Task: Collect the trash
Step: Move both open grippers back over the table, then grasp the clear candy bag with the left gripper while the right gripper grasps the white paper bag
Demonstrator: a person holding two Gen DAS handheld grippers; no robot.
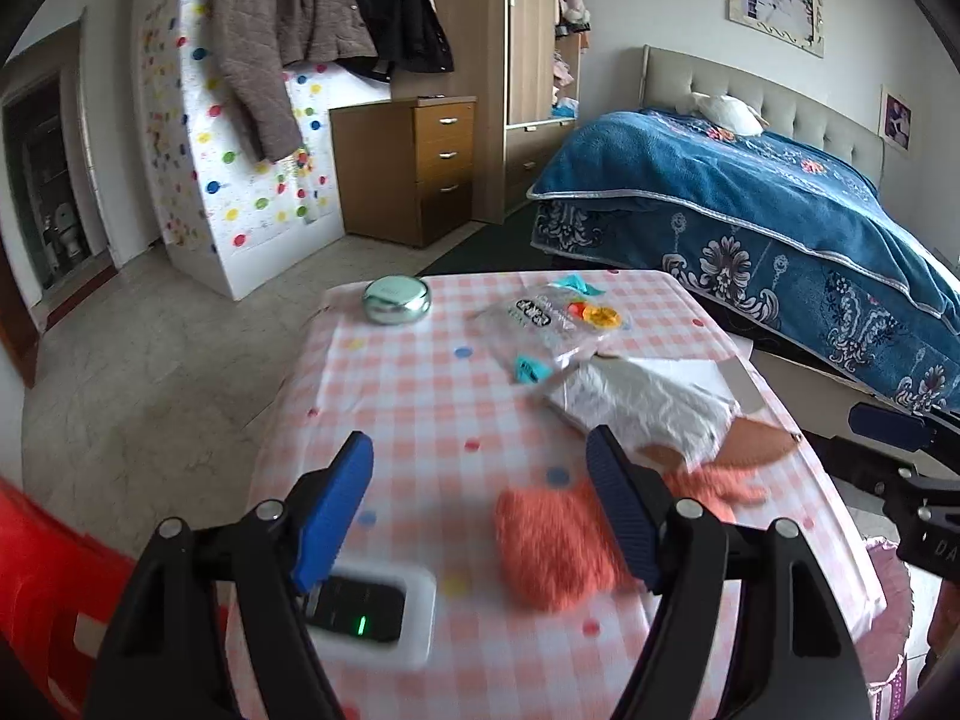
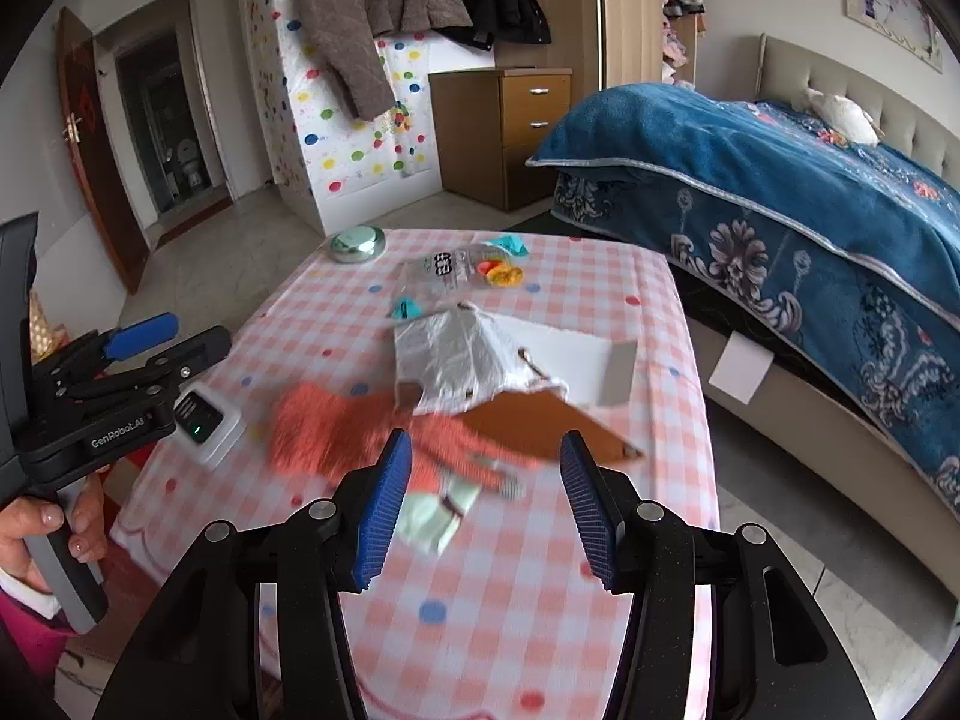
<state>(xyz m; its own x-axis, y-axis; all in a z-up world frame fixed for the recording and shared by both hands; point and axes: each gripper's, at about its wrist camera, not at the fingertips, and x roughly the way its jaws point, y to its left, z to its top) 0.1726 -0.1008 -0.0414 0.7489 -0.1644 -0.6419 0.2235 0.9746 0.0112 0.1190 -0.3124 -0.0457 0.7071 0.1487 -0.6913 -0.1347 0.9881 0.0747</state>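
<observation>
Trash lies on the pink checked table [image 1: 420,396] [image 2: 600,312]. A silver foil bag [image 1: 648,402] [image 2: 462,360], a brown cardboard piece [image 1: 762,438] [image 2: 540,426], a clear snack packet [image 1: 552,318] [image 2: 462,267], small teal wrappers [image 1: 531,369] [image 2: 405,307] and a pale green wrapper [image 2: 435,516] lie there. An orange knitted cloth [image 1: 552,540] [image 2: 336,426] lies near the front. My left gripper [image 1: 480,504] [image 2: 162,342] is open and empty above the table. My right gripper [image 2: 483,504] is open and empty over the green wrapper.
A round metal tin [image 1: 396,299] [image 2: 357,243] stands at the table's far left corner. A white device with a green light [image 1: 372,612] [image 2: 207,420] sits near the left edge. A bed with a blue cover [image 1: 780,228] stands right; a red chair [image 1: 42,588] is at left.
</observation>
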